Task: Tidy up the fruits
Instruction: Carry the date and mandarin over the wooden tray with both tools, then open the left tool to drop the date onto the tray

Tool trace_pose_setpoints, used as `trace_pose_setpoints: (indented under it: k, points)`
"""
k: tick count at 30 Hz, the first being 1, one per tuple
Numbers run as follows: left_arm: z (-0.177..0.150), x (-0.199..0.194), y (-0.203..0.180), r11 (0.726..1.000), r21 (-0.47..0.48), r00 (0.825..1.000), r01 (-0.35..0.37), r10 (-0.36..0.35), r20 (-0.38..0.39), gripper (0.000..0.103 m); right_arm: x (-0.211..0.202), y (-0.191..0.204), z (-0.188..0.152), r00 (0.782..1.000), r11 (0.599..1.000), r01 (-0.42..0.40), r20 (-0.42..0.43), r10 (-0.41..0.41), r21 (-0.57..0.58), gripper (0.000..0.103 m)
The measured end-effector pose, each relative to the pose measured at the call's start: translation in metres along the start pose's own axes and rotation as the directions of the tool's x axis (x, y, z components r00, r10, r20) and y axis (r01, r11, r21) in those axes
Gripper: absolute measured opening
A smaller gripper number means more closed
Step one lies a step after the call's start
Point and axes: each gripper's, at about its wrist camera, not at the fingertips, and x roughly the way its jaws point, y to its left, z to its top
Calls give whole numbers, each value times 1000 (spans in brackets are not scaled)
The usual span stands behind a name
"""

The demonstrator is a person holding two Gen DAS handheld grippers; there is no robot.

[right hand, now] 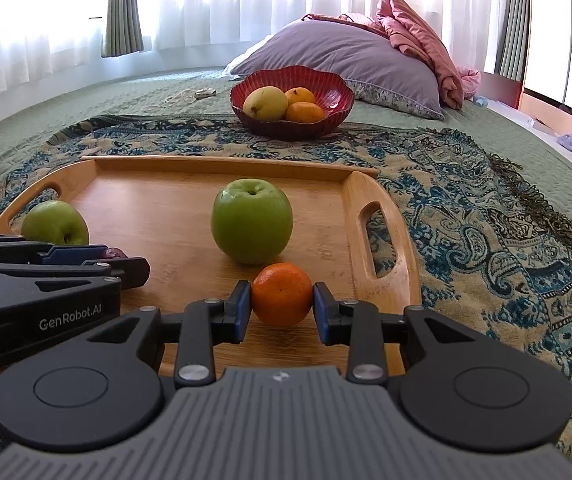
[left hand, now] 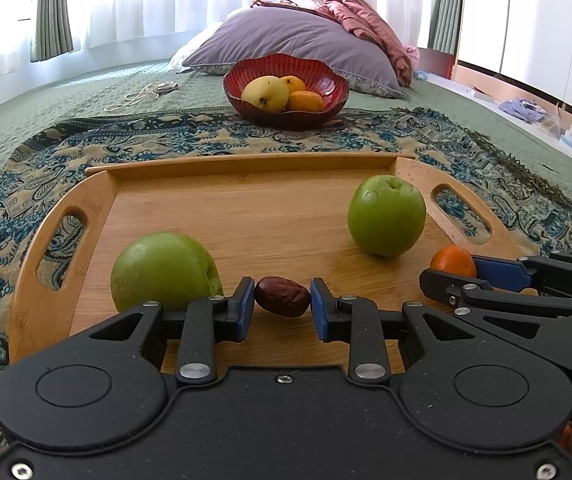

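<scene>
A wooden tray (left hand: 174, 200) lies on a patterned throw and also shows in the right wrist view (right hand: 166, 200). My left gripper (left hand: 282, 300) is shut on a dark red date (left hand: 282, 296) low over the tray. A green apple (left hand: 164, 270) lies just left of it, another green apple (left hand: 385, 216) farther right. My right gripper (right hand: 282, 300) is shut on a small orange (right hand: 282, 294) near the tray's right handle; the apple (right hand: 252, 220) stands just behind it. A red bowl (left hand: 325, 84) beyond the tray holds a yellow pear (left hand: 266, 94) and two oranges.
The tray sits on a blue patterned throw (right hand: 485, 220) over a green quilted bed. A purple pillow (left hand: 286, 36) and pink bedding lie behind the bowl. A white cable (left hand: 142, 96) lies on the bed at far left. Clutter sits beside the bed at right.
</scene>
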Motion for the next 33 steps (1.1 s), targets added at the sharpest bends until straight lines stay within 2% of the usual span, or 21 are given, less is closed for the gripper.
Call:
trace_pose_setpoints:
  k: [33]
  points:
    - [-2,3,-2,1000,14,1000,3,-3,-3,29,4,1,0,1000,1000,0,-17,0,-5,41]
